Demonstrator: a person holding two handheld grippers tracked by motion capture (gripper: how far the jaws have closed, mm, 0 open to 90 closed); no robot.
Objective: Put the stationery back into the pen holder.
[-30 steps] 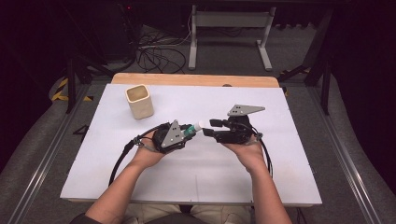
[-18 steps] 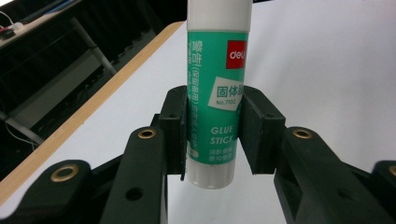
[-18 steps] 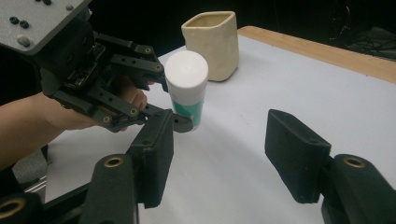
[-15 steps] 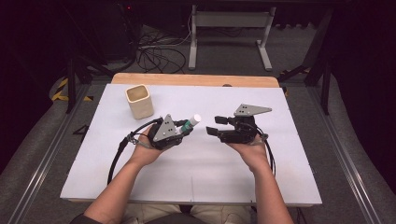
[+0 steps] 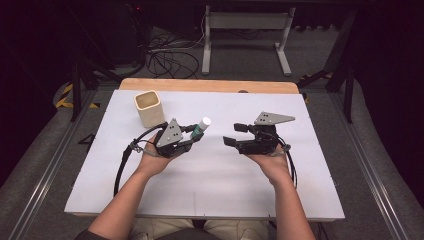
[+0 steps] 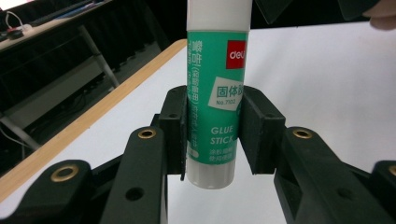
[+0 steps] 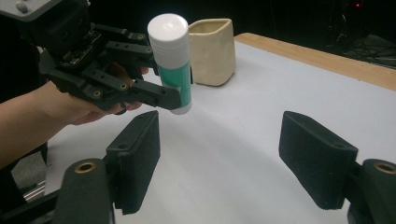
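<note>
1. The left gripper is clamped on a glue stick; in the left gripper view its two black pads press the stick's green label from either side.
2. The glue stick stands upright between those pads, with its white base below them and the label reading "GLUE STICK".
3. In the high view the stick is held above the white table, near the middle, with its white cap tilted away from the person.
4. The right gripper has just been opening its jaws; they now stand wide apart with nothing between them.
5. In the right gripper view, only bare table lies between the two pads.
6. That same view shows the left gripper farther off, holding the glue stick with its white cap on top.
7. The two grippers face each other across a gap over the table, near but apart.
8. A cream cup stands upright on the table behind the left gripper, toward the far left corner.
9. In the right gripper view the cup sits just behind the stick, open side up.
10. A wooden edge runs along the table's far side.
</note>
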